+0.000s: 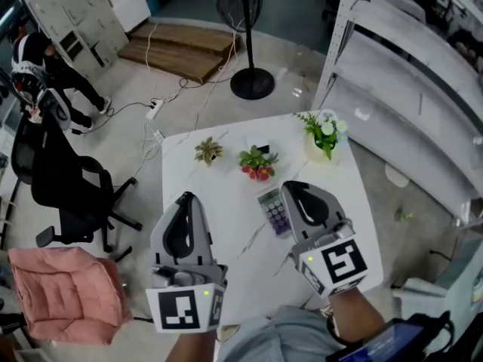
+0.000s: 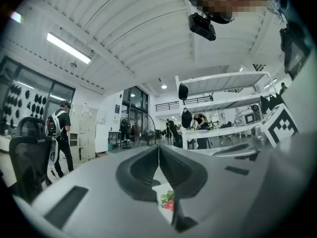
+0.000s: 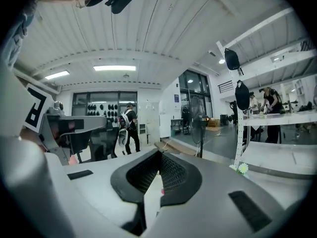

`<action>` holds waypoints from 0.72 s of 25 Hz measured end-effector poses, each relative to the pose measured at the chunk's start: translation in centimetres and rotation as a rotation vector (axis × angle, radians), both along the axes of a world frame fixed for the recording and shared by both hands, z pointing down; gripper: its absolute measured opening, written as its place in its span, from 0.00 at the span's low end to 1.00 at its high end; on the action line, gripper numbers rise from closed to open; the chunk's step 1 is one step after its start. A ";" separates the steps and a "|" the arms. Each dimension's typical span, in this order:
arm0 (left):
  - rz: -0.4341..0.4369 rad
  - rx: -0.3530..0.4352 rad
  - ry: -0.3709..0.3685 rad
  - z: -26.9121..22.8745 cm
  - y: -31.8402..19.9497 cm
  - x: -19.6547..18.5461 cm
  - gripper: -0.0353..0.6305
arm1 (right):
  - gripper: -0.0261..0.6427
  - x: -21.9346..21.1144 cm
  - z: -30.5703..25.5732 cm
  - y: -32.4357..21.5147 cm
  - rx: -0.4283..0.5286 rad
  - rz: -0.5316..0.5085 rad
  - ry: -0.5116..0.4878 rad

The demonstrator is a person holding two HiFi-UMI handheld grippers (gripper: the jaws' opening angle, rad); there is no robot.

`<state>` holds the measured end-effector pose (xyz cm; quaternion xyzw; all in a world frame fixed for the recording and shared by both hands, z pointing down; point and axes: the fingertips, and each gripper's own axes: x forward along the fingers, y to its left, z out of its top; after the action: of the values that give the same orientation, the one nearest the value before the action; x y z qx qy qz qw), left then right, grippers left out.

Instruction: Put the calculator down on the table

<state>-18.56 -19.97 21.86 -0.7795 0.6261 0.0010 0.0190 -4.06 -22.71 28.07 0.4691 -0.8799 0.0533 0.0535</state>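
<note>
A grey calculator (image 1: 273, 211) with purple keys lies flat on the white marble table (image 1: 219, 225), near the table's middle. My right gripper (image 1: 289, 185) hovers just right of it and overlaps its right edge in the head view. Its jaws are shut with nothing between them, as the right gripper view (image 3: 159, 155) confirms. My left gripper (image 1: 187, 197) is held over the table's left part, apart from the calculator. It is shut and empty too, its tips meeting in the left gripper view (image 2: 158, 148). Both grippers point level across the room.
At the table's far side stand a small succulent (image 1: 207, 151), a plant with red flowers (image 1: 257, 162) and a pot of white flowers (image 1: 324, 136). A black office chair (image 1: 72, 191) and a pink cushion (image 1: 64, 292) are left of the table. A fan base (image 1: 252, 83) and white shelving (image 1: 407, 89) stand beyond.
</note>
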 end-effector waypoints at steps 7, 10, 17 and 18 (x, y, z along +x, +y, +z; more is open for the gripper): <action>0.021 0.023 0.004 -0.4 -0.1 0.2 0.07 | 0.06 -0.3 -0.9 0.3 0.019 0.010 -0.007; 0.029 0.024 -0.001 -0.5 -0.1 0.4 0.07 | 0.06 -0.2 -0.8 0.3 0.012 0.016 -0.007; 0.026 0.022 -0.006 -0.4 0.1 0.5 0.07 | 0.06 0.0 -0.8 0.2 0.011 0.018 -0.013; 0.028 0.032 -0.008 -0.5 0.1 0.5 0.07 | 0.06 0.0 -0.7 0.2 0.008 0.016 -0.013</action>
<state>-18.04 -19.88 21.35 -0.7877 0.6151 0.0081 0.0339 -4.10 -22.49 27.34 0.4762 -0.8766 0.0531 0.0453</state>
